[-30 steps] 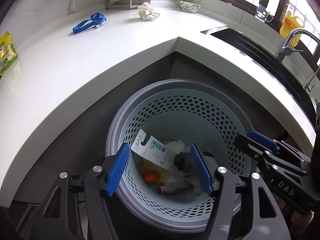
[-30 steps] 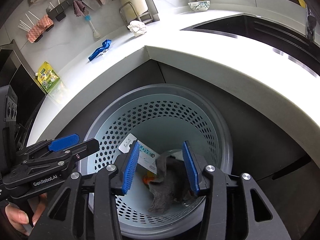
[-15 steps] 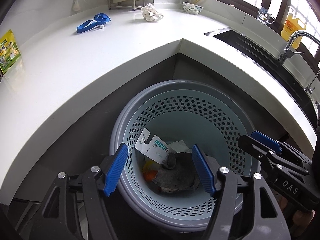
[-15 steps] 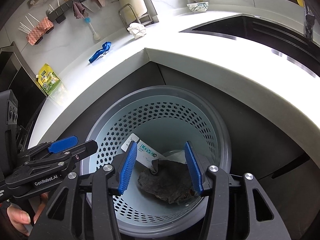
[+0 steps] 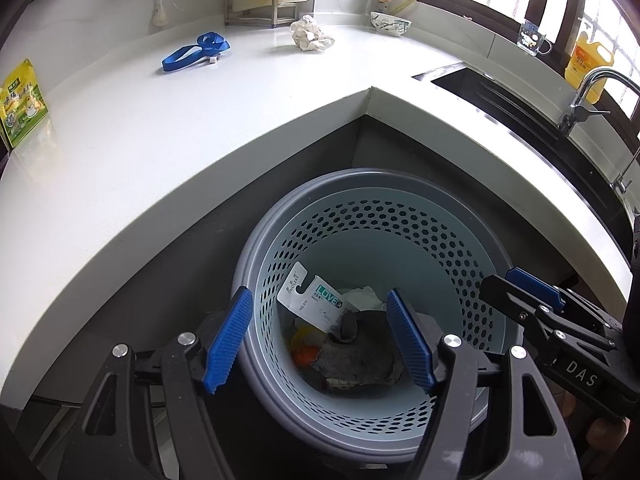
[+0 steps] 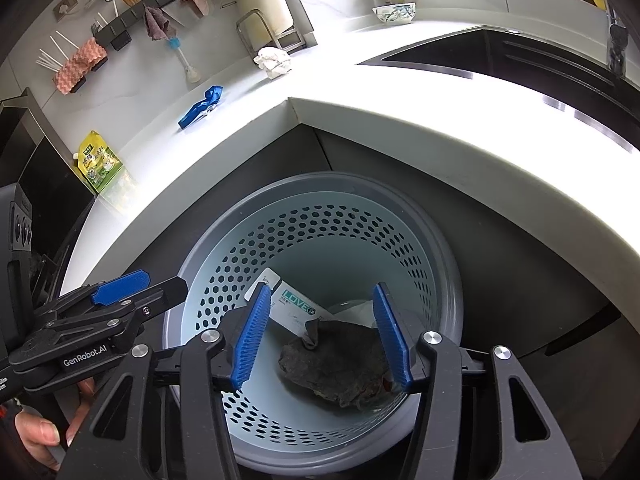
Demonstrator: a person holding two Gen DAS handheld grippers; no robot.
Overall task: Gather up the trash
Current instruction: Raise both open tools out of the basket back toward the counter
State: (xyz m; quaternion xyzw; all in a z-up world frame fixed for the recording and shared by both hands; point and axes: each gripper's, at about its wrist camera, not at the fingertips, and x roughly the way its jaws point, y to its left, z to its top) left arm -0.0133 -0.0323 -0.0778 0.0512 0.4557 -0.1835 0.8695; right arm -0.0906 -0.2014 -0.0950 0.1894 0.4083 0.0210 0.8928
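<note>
Both grippers, left gripper [image 5: 320, 336] and right gripper [image 6: 318, 336], hover over the bin [image 5: 496, 248], jaws opening and empty. A grey rag [image 6: 336, 364] lies inside on the packaging. Crumpled paper [image 5: 310, 34] waits on the countertop [image 5: 160, 128]; lift clear of the rim before reaching there.

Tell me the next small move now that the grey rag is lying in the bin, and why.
Probably lift the right gripper away from the bin and toward the crumpled paper on the counter. Its jaws are opening with nothing between them, the grey rag lies loose on the other trash, and the paper looks like the nearest trash left.
</note>
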